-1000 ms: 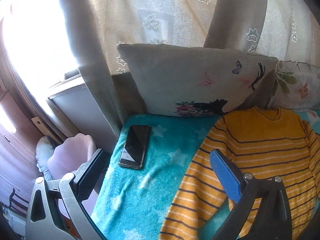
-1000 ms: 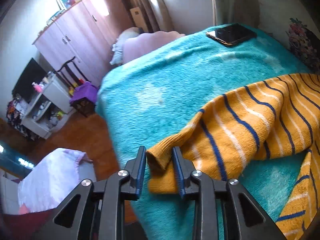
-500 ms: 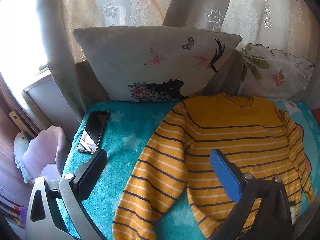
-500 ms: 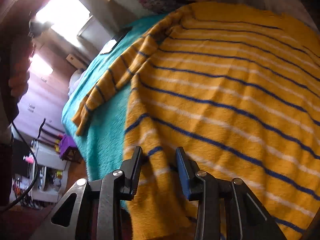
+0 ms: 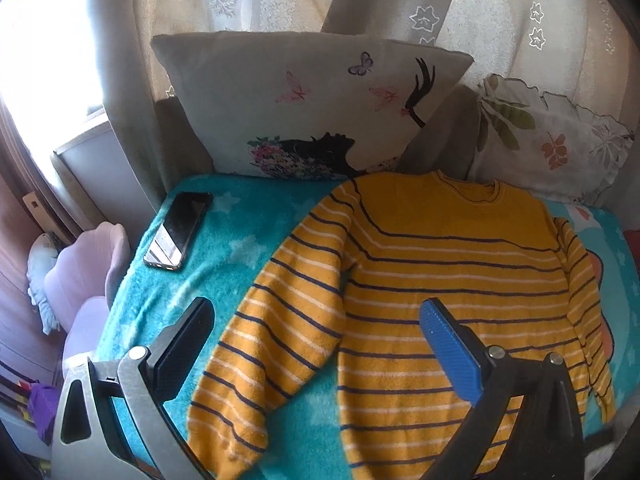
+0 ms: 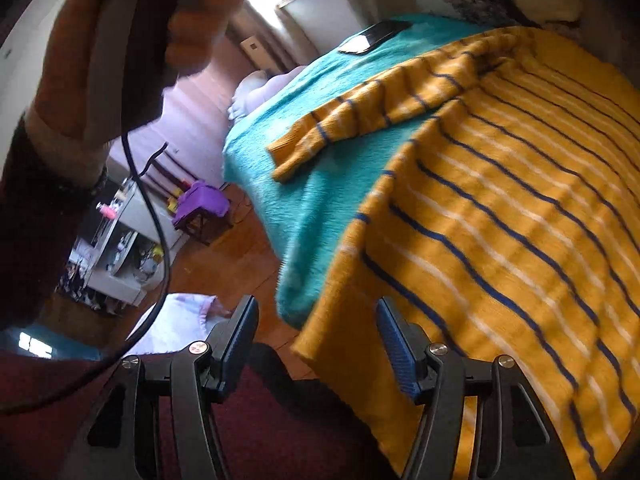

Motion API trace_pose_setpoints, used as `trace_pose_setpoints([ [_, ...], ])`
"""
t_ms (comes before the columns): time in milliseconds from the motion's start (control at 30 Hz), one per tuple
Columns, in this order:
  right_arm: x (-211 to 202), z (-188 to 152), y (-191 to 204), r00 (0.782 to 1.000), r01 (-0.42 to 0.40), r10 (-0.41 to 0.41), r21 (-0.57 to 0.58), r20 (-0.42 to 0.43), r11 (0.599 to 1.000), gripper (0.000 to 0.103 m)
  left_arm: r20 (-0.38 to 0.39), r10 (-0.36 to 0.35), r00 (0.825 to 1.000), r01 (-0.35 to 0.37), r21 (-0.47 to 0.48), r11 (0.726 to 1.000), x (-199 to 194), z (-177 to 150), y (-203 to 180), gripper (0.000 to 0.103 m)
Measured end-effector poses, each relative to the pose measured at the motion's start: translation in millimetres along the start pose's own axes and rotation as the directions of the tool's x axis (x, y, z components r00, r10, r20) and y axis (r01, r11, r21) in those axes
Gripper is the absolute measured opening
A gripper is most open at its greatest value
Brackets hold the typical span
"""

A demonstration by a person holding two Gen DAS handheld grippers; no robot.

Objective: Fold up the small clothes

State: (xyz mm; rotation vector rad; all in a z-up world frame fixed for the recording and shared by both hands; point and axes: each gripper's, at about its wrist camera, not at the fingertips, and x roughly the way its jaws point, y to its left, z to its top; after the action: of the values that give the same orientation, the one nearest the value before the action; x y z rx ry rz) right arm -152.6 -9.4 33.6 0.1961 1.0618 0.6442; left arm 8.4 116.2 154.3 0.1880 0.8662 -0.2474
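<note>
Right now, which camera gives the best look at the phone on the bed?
The left wrist view: the phone lies whole and sharp on the teal blanket, left of the striped sweater. The right wrist view shows it small and far off.

I see a mustard-yellow knitted sweater striped navy and white, on a turquoise fleece blanket with pale stars, beside a glossy black phone and a beige butterfly-print pillow.
</note>
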Motion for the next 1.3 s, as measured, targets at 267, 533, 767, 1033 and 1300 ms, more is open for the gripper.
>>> trace_pose_setpoints([
  [267,-152.0,-75.2,-171.5,0.604,0.694,-0.797,0.513,-0.032,0.506,0.068,-0.074,-0.077,0.994,0.076,-0.016,0.997,12.7,-43.5,-57.3,0.102],
  [533,-175.8,-108.5,-210.4,0.771,0.491,-0.637,0.610,0.029,0.622,0.012,-0.119,-0.073,0.990,0.075,0.008,0.997,22.5,-65.9,-90.2,0.102],
  [767,-241.3,-148.1,-239.3,0.486,0.708,-0.846,0.667,-0.219,0.234,0.013,-0.117,-0.071,0.991,0.068,-0.032,0.997,23.3,-64.6,-86.3,0.102],
  [1033,-244.1,-111.8,-169.2,0.510,0.668,-0.860,0.633,-0.007,0.391,0.046,-0.118,-0.061,0.991,0.065,0.030,0.997,19.2,-70.3,-111.1,0.102],
  [1300,-173.3,-56.7,-129.6,0.724,0.559,-0.687,0.537,0.056,0.632,0.050,-0.083,-0.073,0.994,0.082,0.120,0.989,3.0,-74.8,-136.6,0.102],
])
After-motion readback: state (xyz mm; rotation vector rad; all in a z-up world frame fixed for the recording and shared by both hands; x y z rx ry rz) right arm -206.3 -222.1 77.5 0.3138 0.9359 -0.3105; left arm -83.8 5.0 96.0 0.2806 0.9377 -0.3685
